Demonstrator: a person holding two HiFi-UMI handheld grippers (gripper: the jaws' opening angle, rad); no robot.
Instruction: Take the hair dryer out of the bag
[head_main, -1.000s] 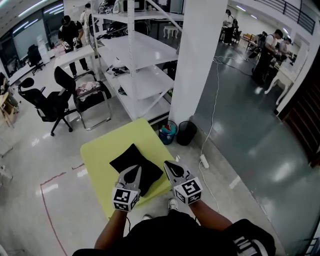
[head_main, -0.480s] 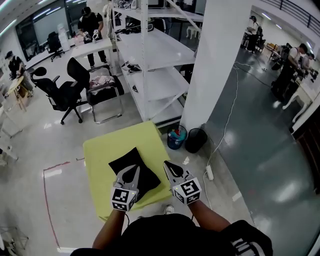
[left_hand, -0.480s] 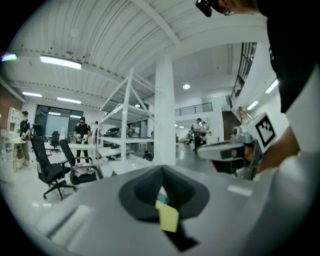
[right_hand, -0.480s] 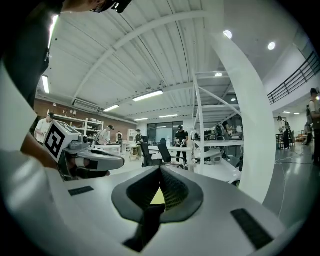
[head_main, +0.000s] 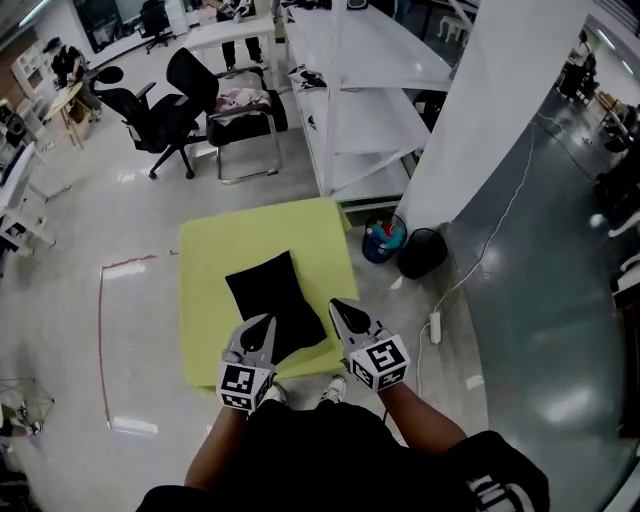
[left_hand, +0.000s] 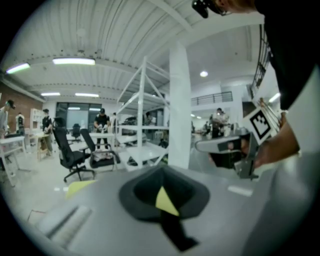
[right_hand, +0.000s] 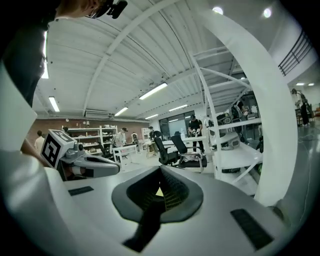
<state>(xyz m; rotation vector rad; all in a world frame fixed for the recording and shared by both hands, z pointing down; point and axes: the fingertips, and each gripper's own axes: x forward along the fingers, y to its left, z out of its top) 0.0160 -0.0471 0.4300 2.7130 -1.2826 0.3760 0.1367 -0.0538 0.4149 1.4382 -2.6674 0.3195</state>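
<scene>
Left hand-held gripper (head_main: 264, 324): smooth matte grey plastic, wedge-shaped, tapering to a point, with a black-and-white marker cube at the back. Jaws pressed flat together, nothing between them. Tip over the near left edge of the bag (head_main: 275, 300); contact impossible to judge. Bag of soft black fabric, a flat, roughly rectangular pouch lying slantwise near the middle of the desk (head_main: 215, 255). Desk square, with a plain yellow-green top. Hair dryer itself out of sight.

Right hand-held gripper (head_main: 336, 304), same grey shell and cube, just beside the bag's right edge, over the desk. Jaws likewise closed on nothing, dark ribbed pads (right_hand: 173, 192) meeting in a thin seam.

Further right, on the glossy pale floor: round blue bucket (head_main: 385, 240), round black bin (head_main: 422, 252) touching it, then a white power strip (head_main: 435, 326) on a thin white cable.
</scene>
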